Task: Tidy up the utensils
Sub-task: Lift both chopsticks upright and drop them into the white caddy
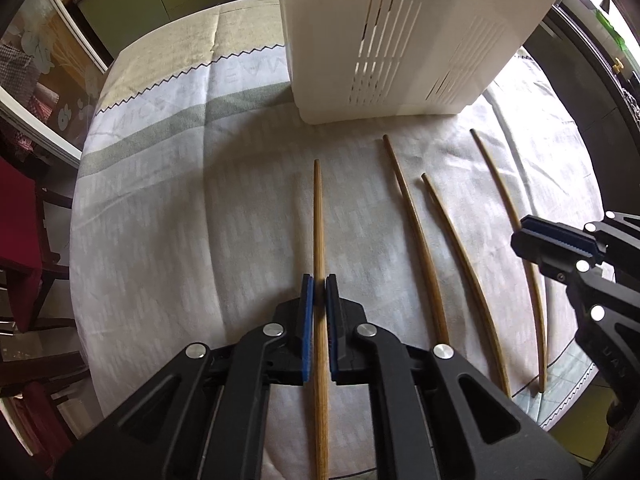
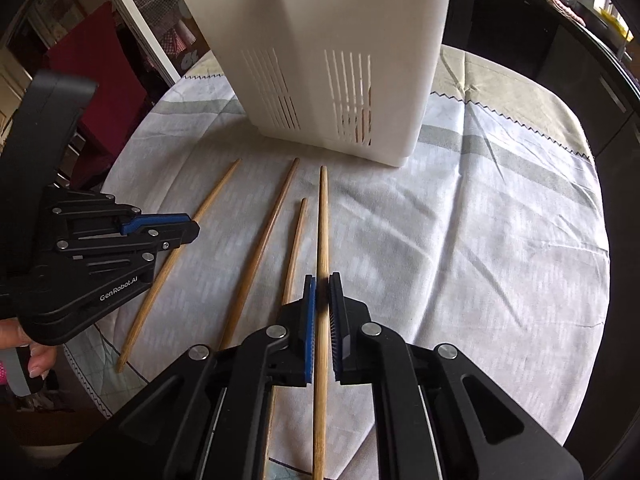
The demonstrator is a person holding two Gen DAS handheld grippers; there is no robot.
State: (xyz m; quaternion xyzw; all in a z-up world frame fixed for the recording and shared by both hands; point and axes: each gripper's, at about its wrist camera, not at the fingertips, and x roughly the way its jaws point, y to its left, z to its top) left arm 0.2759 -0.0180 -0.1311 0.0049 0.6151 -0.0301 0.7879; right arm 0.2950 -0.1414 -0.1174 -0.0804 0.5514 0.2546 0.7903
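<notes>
Chopsticks, four wooden ones, lie spread on a round table (image 1: 152,240) w/ a pale striped cloth, all pointing roughly toward a white slotted holder (image 1: 400,40) standing upright at the far side.

Left view: the left gripper (image 1: 319,292) points steeply down, its blue pads closed tight on the leftmost chopstick (image 1: 319,220), which runs straight up the frame btwn them. That stick's tip stops short of the holder's base, not touching it. Right of it lie two more sticks close together: the second chopstick (image 1: 408,208) w/ its tip near the holder, and the third chopstick (image 1: 452,240), set a bit further back. Fourth chopstick (image 1: 500,184) is furthest right, and the other claw's closed tips sit over its middle.

Right view: the right gripper (image 2: 322,292) is clamped narrow on that same fourth stick, which shows here as the rightmost one (image 2: 323,216) and runs btwn the pads toward the holder's near corner. Whether it's off the cloth, can't tell. Beside it, to the left, the shorter-looking stick, then the longer one, then the one in the left claw at the far left.

Left claw appears at the left edge of this view, tips together over its stick; a person's hand (image 2: 32,356) grips its handle below. Through the holder's slots something brownish shows inside, too unclear to name. Dark red chair (image 1: 20,220) stands beside the table at left.
</notes>
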